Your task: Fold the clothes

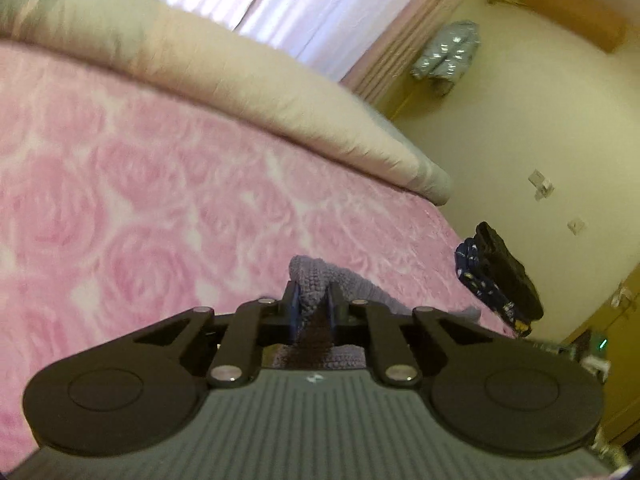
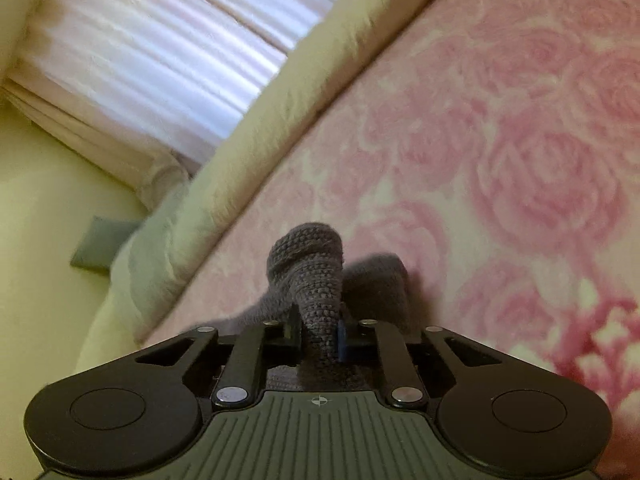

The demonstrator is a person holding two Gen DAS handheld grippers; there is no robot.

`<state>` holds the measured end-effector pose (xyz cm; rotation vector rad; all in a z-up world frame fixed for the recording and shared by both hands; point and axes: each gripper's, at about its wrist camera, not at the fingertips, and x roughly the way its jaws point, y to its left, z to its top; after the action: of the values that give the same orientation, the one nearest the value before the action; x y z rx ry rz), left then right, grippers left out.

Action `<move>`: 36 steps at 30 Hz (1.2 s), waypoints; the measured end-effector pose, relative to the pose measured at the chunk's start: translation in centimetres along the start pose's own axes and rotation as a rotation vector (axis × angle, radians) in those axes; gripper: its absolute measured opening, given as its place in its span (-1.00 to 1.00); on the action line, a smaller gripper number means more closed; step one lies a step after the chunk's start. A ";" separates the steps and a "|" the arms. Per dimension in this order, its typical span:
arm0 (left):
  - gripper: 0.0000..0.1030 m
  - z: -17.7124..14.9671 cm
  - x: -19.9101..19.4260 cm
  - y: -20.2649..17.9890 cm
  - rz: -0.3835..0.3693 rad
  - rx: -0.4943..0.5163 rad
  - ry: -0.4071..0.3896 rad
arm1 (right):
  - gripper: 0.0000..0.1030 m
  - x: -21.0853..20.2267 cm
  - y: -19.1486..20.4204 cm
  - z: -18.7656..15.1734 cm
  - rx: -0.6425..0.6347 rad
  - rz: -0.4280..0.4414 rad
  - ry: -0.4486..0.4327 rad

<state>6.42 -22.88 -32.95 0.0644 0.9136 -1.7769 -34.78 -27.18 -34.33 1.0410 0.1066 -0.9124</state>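
A grey-purple knitted garment [image 1: 316,280] is pinched between the fingers of my left gripper [image 1: 313,304], which is shut on a bunched fold of it above the pink rose-patterned bedspread [image 1: 140,200]. In the right wrist view my right gripper [image 2: 320,332] is shut on another bunched part of the same knitted garment [image 2: 316,276], which stands up in a thick roll past the fingertips and trails off to the left. Most of the garment is hidden below both grippers.
A cream duvet [image 1: 248,80] lies rolled along the far side of the bed, with curtains [image 1: 304,4] behind it. A stack of dark folded clothes [image 1: 496,276] sits at the bed's right edge. A grey garment [image 1: 448,56] hangs on the wall.
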 end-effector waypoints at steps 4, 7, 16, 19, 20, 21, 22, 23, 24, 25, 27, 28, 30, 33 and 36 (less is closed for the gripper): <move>-0.77 -0.8 3.1 0.4 0.080 0.041 0.099 | -0.77 0.9 0.1 0.5 0.010 -0.065 0.010; -0.75 -1.4 3.8 0.7 0.099 0.012 0.111 | -0.46 2.6 -0.4 0.4 0.012 -0.136 0.069; -0.61 0.8 3.4 1.9 0.018 -0.159 0.104 | 0.33 2.7 0.3 1.9 -0.033 -0.114 0.028; -0.58 1.1 4.9 3.2 -0.027 -0.263 0.134 | -0.33 2.7 0.6 2.4 -0.048 -0.106 0.015; -0.82 1.1 5.2 3.3 -0.029 -0.266 0.140 | -0.34 2.8 0.3 2.5 -0.030 -0.095 0.010; -0.91 1.1 5.5 3.5 -0.031 -0.268 0.146 | -0.53 2.9 -0.1 2.6 -0.007 -0.083 0.005; -0.93 1.1 5.8 3.7 -0.032 -0.271 0.151 | -0.58 3.0 -0.5 2.7 0.016 -0.070 0.001; -0.95 1.1 5.8 3.7 -0.030 -0.260 0.137 | -0.60 2.9 -0.7 2.8 0.027 -0.059 -0.007; -0.95 1.1 5.8 3.6 -0.027 -0.250 0.122 | -0.63 2.7 -0.9 2.8 0.035 -0.047 -0.015; -0.95 0.9 5.6 3.6 -0.010 -0.239 0.102 | -0.65 2.6 -1.1 2.8 0.046 -0.048 -0.021; -0.95 0.2 5.7 3.3 0.035 -0.202 0.070 | -0.67 2.9 -1.4 2.8 0.062 -0.089 -0.018; -0.94 -0.3 6.0 3.2 0.063 -0.175 0.061 | -0.68 3.3 -1.5 2.6 0.067 -0.133 -0.006; -0.90 -1.2 6.6 3.3 0.092 -0.182 0.056 | -0.68 4.0 -1.3 2.2 0.071 -0.189 0.000; -0.87 -1.2 7.1 3.4 0.113 -0.186 0.067 | -0.58 4.2 -0.6 2.4 0.020 -0.271 0.013; -0.78 -0.3 6.6 2.6 0.140 -0.171 0.110 | 0.40 3.8 0.2 2.6 -0.027 -0.356 0.016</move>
<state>5.78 -28.20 -37.55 0.1144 1.1099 -1.5727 -33.06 -31.43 -34.62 1.0211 0.3240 -1.2203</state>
